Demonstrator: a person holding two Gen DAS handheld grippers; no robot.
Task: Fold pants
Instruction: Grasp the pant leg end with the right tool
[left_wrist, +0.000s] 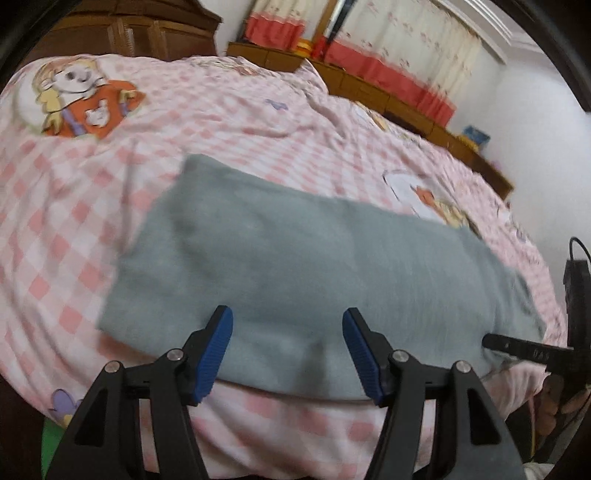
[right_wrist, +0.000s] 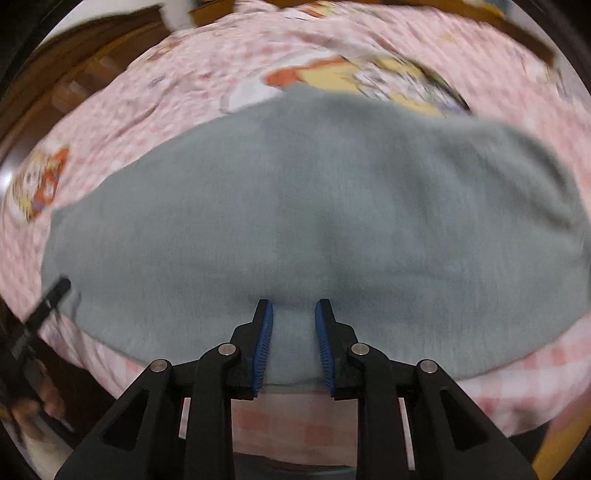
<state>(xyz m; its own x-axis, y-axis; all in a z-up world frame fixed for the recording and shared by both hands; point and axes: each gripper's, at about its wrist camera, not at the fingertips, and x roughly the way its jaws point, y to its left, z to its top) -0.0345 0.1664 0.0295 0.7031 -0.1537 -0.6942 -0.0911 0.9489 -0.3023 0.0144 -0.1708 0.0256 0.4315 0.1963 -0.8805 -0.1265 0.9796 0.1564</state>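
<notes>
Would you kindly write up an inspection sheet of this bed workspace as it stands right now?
Surface: bed sheet, pink checks with cartoon prints, wrinkled.
Job's things: grey pants, lying flat as a long band near the bed's front edge.
Clutter: nothing seen on the bed.
Grippers: left gripper open above the near hem; right gripper narrowed around a raised ridge of the fabric, closure unclear.
Cables: black cable at the right gripper's body.
Surroundings: wooden cabinets, curtains, white wall.
</notes>
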